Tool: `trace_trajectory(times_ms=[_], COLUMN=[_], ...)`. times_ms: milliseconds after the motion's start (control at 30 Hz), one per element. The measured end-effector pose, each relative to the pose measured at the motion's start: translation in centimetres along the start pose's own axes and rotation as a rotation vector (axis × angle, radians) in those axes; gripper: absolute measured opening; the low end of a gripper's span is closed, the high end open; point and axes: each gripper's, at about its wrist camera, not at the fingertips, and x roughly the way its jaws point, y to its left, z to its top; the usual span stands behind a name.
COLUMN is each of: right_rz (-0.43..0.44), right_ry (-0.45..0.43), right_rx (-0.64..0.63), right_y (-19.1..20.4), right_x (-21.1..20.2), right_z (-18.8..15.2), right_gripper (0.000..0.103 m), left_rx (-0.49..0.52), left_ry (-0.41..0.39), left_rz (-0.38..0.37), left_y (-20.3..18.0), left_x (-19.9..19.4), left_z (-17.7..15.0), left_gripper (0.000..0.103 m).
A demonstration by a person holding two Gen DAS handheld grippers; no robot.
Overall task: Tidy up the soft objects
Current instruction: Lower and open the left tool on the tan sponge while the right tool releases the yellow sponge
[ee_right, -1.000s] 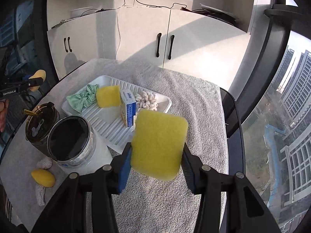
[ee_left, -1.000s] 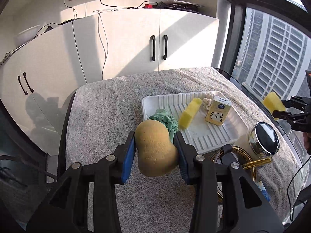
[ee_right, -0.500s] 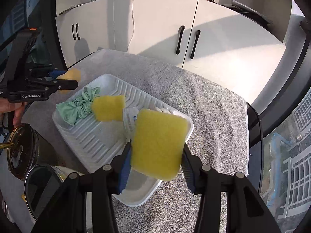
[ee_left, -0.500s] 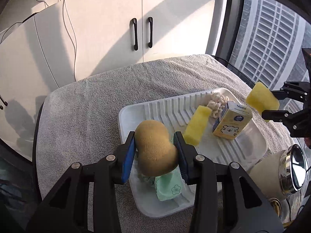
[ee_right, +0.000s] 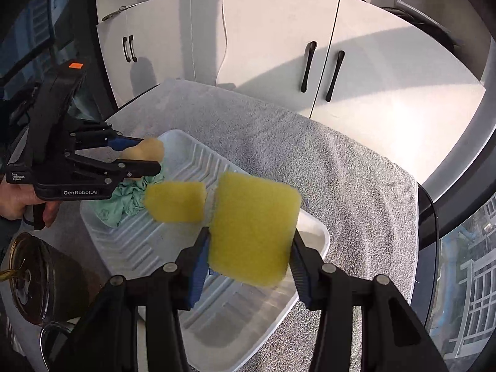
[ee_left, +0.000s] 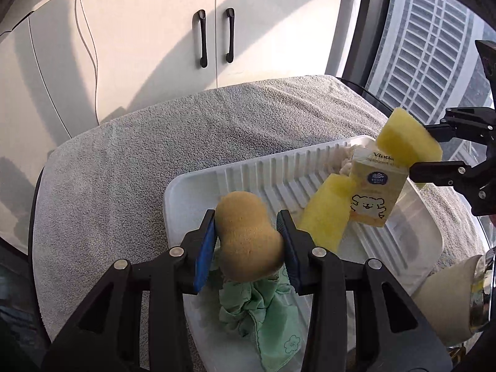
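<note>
My left gripper (ee_left: pixel 248 241) is shut on a tan peanut-shaped sponge (ee_left: pixel 248 238), held over the near-left part of the white ribbed tray (ee_left: pixel 198 183). A green cloth (ee_left: pixel 263 313) lies in the tray just beneath it. My right gripper (ee_right: pixel 249 248) is shut on a square yellow sponge (ee_right: pixel 252 232) above the tray's right end (ee_right: pixel 316 232); that sponge also shows in the left wrist view (ee_left: pixel 406 142). Another yellow sponge (ee_left: pixel 325 214) leans in the tray against a small yellow carton (ee_left: pixel 375 192).
A grey towel (ee_left: pixel 124 161) covers the table. White cabinets (ee_left: pixel 155 46) stand behind it and a window (ee_left: pixel 434 46) lies to the right. A dark jar (ee_right: pixel 34 276) and a metal-lidded jar (ee_left: pixel 477 291) stand beside the tray. A person's hand (ee_right: pixel 15 198) holds the left gripper.
Both grippers have travelled in over the tray and sunk a little, each still holding its sponge. The tray and its contents now fill more of both views.
</note>
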Motion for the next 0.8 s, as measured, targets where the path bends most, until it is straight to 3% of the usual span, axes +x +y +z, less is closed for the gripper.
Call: trace_trajectory(times_ms=[300,533,800], right_rz=[0.009,-0.012,0.002], right_ry=[-0.039,0.024,0.14], right_rx=[0.079,0.105,0.075], right_y=[-1.5,-2.5,-1.0], right_x=[-0.6,-0.7,2.7], right_z=[0.5,-2.9,-4.7], right_gripper=[0.05,0.05,0.051], left_rx=[0.018,0.059,0.092], left_ry=[-0.009,-0.004,0.072], left_rz=[0.006,0.013,0.024], left_y=[-0.3,-1.0,-1.4], left_x=[0.2,0.5,2.3], left_z=[0.1,-0.4,-1.3], left_gripper=[0.037,0.037,0.037])
